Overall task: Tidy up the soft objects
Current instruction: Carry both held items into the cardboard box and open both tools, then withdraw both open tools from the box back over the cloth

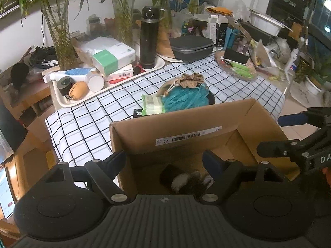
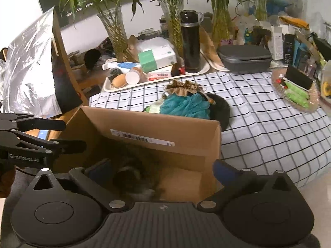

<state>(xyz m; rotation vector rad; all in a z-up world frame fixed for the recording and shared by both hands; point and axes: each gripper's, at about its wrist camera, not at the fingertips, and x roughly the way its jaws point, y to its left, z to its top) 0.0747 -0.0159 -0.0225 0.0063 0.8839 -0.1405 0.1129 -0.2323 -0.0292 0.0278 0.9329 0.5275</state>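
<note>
the box sits at the near edge of the checked cloth, open side up, so that soft items can be dropped in from above. a furry black-and-white item lies on its floor; it is dim in both views and what it is cannot be told. the left gripper hangs over the box's near left part with its jaws wide apart and nothing between them, one finger outside the left wall and the other over the interior. the right gripper hangs over the same opening, also spread wide and empty, its right finger just outside the right wall. judged from this, both tools are free and neither has a load. the remaining soft items lie in a heap on the cloth just behind the box's far wall: a teal loofah, a tan pouch resting against it, a green packet beside it on the left, and a dark furry thing on the right, seen best from the right wrist. the heap's closeness to the box keeps each carry short. the tray of bottles and the flask stand further back and appear to be no part of the job. the next reach has to clear the far wall; the loofah is light and loose, so a grip on its mesh may drag the pouch along.
</note>
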